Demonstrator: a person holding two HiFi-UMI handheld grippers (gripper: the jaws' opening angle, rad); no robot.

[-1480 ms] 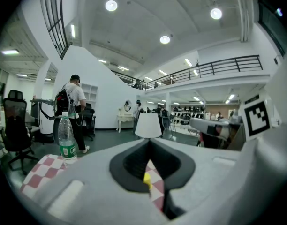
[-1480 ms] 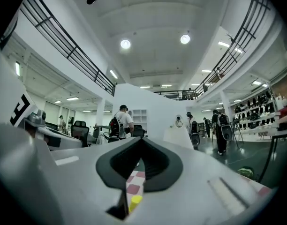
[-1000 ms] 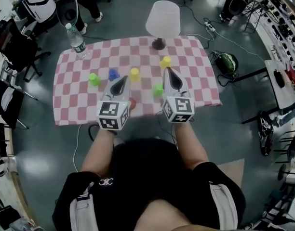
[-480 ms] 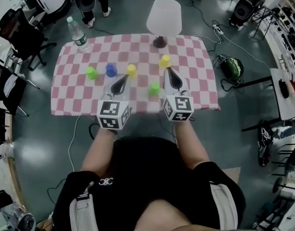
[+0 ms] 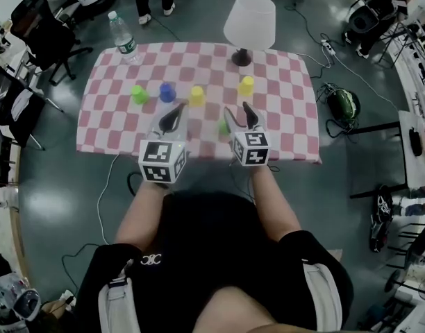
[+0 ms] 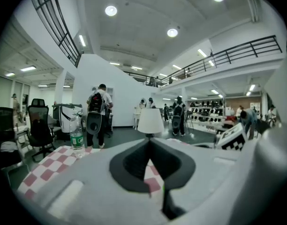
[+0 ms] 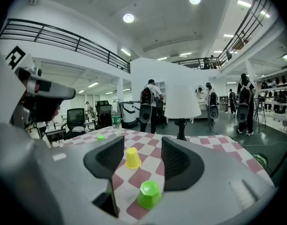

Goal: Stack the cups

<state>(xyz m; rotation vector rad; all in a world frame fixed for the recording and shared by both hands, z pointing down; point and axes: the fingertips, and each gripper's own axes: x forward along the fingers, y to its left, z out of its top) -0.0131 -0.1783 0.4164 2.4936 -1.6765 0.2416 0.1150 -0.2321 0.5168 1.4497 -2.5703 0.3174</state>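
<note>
while spread wide, just opened and pressing on nothing, lower the right gripper (image 7: 142, 145) around the upturned green cup (image 7: 149, 194), just under its jaws on the checked cloth (image 5: 282, 109). centre first, then close lightly on the walls. keep the clenched, empty left gripper (image 6: 149, 140) clear. probably stack onto the yellow cup (image 7: 132, 158) ahead.

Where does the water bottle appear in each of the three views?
Head view: the water bottle stands upper left, at the far left corner of the table.
Left gripper view: water bottle left of centre, at the table's edge.
Right gripper view: water bottle small, left of centre, at the far edge.
Shared landmark: the lamp, right of it in every view.
</note>
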